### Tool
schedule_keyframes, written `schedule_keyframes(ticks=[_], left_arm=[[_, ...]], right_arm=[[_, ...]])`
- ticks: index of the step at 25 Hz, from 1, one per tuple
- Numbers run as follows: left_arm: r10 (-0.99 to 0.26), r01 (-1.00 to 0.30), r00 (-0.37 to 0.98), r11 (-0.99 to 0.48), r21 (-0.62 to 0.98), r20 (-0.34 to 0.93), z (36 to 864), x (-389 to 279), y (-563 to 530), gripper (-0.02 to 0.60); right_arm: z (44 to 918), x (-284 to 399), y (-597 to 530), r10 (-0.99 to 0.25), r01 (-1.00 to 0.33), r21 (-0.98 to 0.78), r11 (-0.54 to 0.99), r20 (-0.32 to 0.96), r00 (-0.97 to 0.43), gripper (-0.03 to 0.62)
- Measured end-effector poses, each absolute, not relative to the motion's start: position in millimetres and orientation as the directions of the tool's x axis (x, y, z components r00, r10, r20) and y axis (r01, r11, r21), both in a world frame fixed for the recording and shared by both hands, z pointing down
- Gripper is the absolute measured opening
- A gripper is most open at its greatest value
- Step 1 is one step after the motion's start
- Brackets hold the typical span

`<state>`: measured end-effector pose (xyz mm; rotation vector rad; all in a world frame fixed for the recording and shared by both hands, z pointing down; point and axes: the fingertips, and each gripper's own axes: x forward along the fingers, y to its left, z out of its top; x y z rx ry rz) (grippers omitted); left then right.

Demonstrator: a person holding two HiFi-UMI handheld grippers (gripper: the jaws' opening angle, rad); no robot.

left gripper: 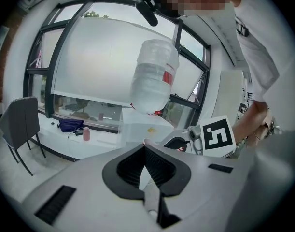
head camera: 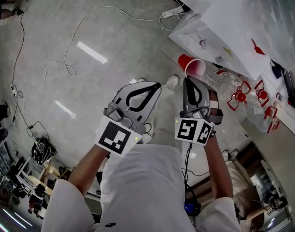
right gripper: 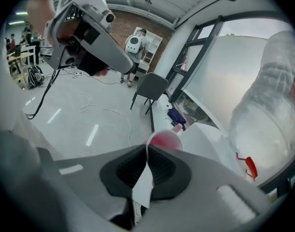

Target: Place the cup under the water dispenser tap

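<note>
2 grippers are in view. The right gripper (right gripper: 147, 151) has its jaws almost together, pinching the wall of the red cup (head camera: 191, 64). Its own view shows only the cup's rim past the jaws. In the head view the cup is held in the air near the dispenser's red taps (head camera: 238, 96), apart from them; the taps are small and hard to make out. The left gripper (left gripper: 145, 146) has its jaw tips meeting on nothing. The water bottle (right gripper: 268, 105) is cut off at the frame edge.
</note>
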<state>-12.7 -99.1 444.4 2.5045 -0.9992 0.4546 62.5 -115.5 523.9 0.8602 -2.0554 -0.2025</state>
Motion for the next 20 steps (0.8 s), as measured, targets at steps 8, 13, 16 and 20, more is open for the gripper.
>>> schedule_keyframes(ticks=[8, 13, 16, 20], left_arm=[[-0.596, -0.724, 0.678, -0.645, 0.246, 0.43, 468, -4, -105, 0.0], [-0.602, -0.734, 0.667, -0.632, 0.248, 0.44, 485, 0, -107, 0.0], [-0.603, -0.742, 0.661, -0.614, 0.269, 0.447, 495, 1, -110, 0.0], [-0.6, -0.747, 0.657, -0.602, 0.282, 0.457, 509, -1, -115, 0.0]], right_arm=[[567, 72, -130, -0.616, -0.453, 0.444, 0.773, 0.697, -0.368, 0.021], [597, 77, -139, -0.611, -0.42, 0.462, 0.781, 0.707, -0.358, 0.021], [613, 81, -144, -0.608, -0.397, 0.474, 0.786, 0.711, -0.353, 0.021], [634, 82, -149, -0.597, -0.372, 0.477, 0.796, 0.72, -0.353, 0.021]])
